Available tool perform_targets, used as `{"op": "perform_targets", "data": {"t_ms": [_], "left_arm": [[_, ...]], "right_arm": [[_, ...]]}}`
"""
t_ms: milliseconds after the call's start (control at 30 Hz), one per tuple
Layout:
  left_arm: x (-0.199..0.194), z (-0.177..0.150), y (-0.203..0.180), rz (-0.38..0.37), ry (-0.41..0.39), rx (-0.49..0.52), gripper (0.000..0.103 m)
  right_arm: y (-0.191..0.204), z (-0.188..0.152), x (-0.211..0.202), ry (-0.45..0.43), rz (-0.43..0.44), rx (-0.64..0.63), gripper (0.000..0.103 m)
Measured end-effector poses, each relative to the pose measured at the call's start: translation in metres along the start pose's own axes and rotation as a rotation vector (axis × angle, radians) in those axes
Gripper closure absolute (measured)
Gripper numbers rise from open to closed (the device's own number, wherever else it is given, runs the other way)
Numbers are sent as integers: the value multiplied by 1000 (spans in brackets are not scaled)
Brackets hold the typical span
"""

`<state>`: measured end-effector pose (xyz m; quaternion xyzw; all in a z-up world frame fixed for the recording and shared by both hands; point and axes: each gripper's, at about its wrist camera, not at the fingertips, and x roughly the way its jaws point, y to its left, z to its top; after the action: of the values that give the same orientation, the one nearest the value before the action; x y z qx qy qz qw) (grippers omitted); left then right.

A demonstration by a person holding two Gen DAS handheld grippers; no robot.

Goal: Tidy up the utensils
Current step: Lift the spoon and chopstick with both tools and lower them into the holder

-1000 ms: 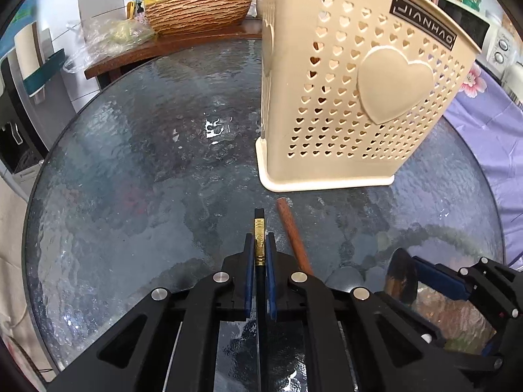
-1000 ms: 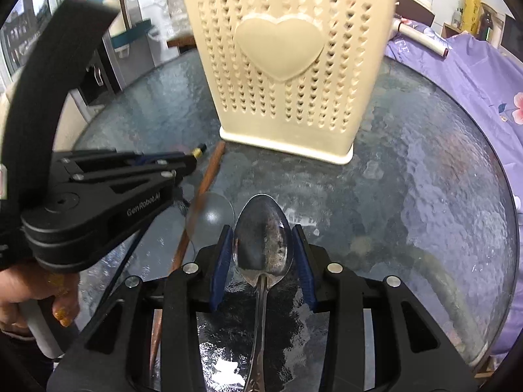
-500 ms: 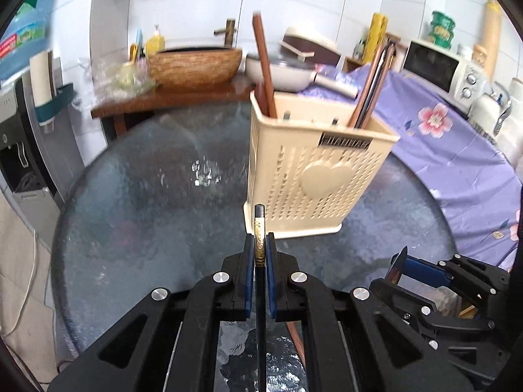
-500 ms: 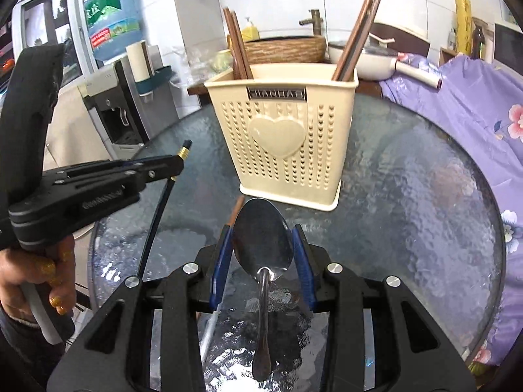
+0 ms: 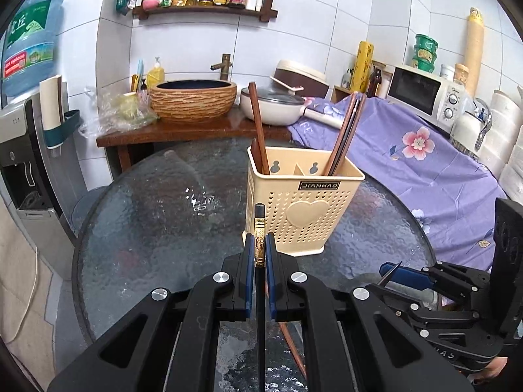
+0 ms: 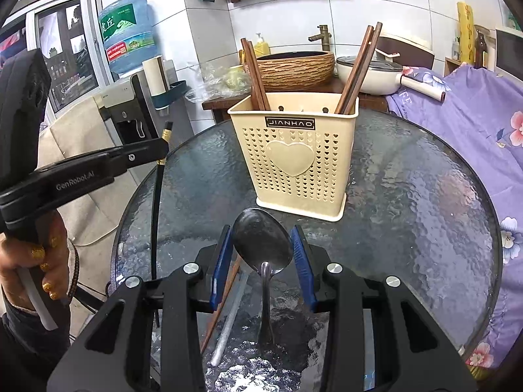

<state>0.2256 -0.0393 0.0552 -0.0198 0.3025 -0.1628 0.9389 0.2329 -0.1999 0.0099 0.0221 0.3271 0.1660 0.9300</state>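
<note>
A cream utensil holder point(image 5: 302, 210) with a heart on its front stands on the round glass table point(image 5: 157, 228); it also shows in the right wrist view point(image 6: 295, 160). Brown chopsticks point(image 6: 256, 75) stand in its left and right compartments. My left gripper point(image 5: 258, 248) is shut on a black chopstick with a gold band point(image 5: 260, 235), held upright above the table in front of the holder. My right gripper point(image 6: 263, 251) is shut on a metal spoon point(image 6: 263, 241), bowl up, handle hanging down. The left gripper point(image 6: 161, 150) shows at the left of the right wrist view.
A brown chopstick point(image 6: 219, 310) and a silver stick point(image 6: 228, 323) lie on the glass below the right gripper. A wooden counter with a woven basin point(image 5: 193, 101) is behind the table. A purple flowered cloth point(image 5: 425, 156) covers the surface at right.
Both grippers have lifted up and back from the table with their utensils. The holder now looks farther away and its open top is visible.
</note>
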Motion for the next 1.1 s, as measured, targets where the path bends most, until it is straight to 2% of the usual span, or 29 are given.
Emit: {"op": "perform_targets", "data": {"t_ms": [600,1100], "left_arm": [[-22,17,-9,-49,-63,9,96],[-48,56,-16,-103,-142,33,97]], "right_arm": [[-1,14,-10,-23,41,-1,66],[-7,63,-39,-119,63,-4,66]]}}
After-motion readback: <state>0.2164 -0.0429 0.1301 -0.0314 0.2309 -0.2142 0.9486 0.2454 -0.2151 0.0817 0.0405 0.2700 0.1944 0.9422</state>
